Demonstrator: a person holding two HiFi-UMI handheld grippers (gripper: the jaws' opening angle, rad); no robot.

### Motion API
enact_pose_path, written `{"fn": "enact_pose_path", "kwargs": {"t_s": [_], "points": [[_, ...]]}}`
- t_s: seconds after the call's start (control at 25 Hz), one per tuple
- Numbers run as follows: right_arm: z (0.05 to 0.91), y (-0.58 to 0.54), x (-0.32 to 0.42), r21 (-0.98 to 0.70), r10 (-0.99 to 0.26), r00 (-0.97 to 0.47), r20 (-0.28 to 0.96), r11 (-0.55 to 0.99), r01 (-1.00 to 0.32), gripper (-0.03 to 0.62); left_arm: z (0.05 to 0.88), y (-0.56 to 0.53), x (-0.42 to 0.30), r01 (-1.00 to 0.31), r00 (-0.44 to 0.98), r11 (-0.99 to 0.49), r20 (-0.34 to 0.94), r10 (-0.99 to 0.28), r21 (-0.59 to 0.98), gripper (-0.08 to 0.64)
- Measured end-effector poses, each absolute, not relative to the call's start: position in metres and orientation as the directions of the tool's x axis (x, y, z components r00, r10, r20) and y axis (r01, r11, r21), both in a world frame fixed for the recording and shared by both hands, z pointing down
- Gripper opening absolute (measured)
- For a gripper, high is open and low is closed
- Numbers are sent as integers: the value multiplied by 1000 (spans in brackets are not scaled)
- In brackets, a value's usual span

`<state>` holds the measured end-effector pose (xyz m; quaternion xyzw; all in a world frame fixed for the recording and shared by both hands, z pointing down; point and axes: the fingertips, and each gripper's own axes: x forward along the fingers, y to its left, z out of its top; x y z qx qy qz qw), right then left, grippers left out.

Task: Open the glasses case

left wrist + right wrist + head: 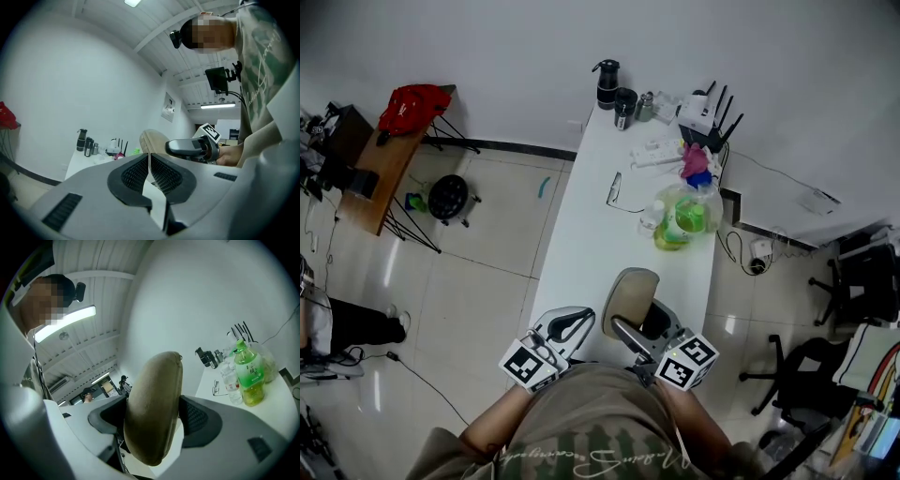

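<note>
Gripping the tan oval fabric glasses case (154, 394) by its broad faces, my right gripper (151, 420) holds it above the white table (581, 234) at its near end. Light and stiff-shelled, I judge; my left gripper (149, 169), clenched empty there too, should take the seam edge.

The glasses case (634, 294) is a tan, oval, hard-shell pouch with a matte, cloth-like skin, and its two halves are shut together. In the head view it sits toward 6 o'clock from the picture's middle, over the near end of the white table (581, 239). The right gripper (637, 323) clamps it across its lower half. In the right gripper view the glasses case (154, 404) stands nearly on end, its long axis running from 7 to 1 o'clock, with a small tab at the 1 o'clock tip.
</note>
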<state>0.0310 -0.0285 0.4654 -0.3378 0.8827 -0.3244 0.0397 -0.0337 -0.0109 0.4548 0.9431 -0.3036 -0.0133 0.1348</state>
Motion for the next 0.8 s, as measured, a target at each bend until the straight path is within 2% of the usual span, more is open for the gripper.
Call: {"fn": "enact_pose_path", "kwargs": {"t_s": [0.16,0.24,0.48,0.8], "points": [[464,-19,37,-585,-627,-765,146,569,-578,351,460,-8,-21,-547,835,-796,97,-542,259,9],[462,-16,40,-580,-634,-761,139,571,-581,351,457,-5,-12,-504,860,-815,82,-503,284,44],[456,-11,45,-503,-647,-751,133,609,-614,351,447,3,-3,-428,898,-850,39,-438,309,63],[440,-8,34,-539,-619,-785,33,650,-535,351,431,4,-9,-368,906,-847,-57,-419,384,61]]}}
